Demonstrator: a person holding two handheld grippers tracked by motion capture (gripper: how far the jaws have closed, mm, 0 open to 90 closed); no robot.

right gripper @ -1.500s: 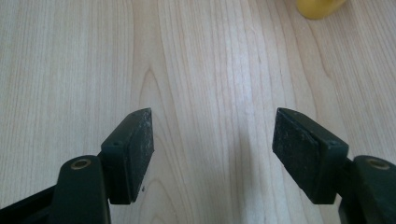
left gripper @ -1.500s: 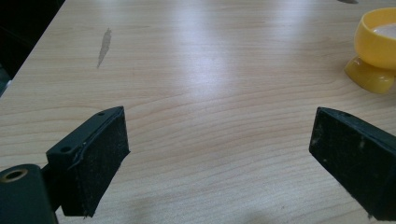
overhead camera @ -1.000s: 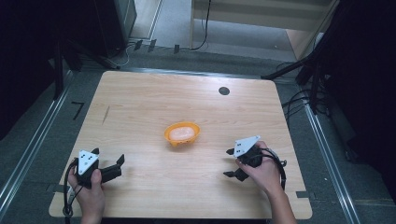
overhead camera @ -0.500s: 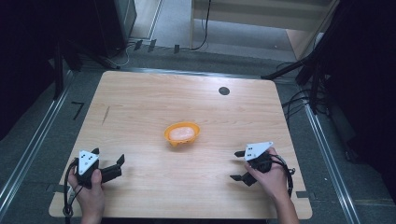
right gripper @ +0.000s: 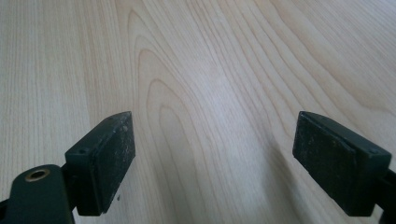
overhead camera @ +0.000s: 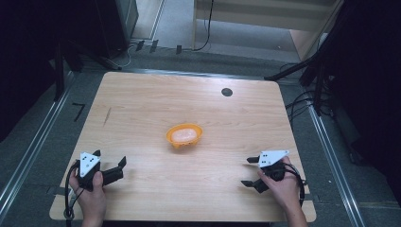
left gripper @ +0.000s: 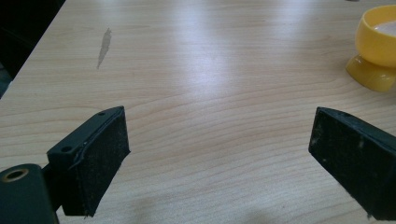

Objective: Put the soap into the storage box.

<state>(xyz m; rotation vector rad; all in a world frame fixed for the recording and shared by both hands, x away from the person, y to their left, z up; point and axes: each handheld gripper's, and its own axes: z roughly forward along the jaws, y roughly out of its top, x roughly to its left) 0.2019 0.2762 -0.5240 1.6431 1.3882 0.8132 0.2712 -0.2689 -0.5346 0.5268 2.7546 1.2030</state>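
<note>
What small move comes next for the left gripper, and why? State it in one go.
Probably ease the left gripper forward and to its right toward the small orange footed bowl. Its jaws stand wide apart with nothing between them, and in the left gripper view the bowl sits off at the upper right, not lined up. The right gripper is also open, resting on the light wooden table.

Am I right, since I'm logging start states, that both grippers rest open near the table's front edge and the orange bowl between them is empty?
Not quite: the orange bowl is not empty. The high view shows something pale and pinkish inside it, too small to identify. The rest stands: the left gripper and right gripper are both open near the front edge of the table.
</note>
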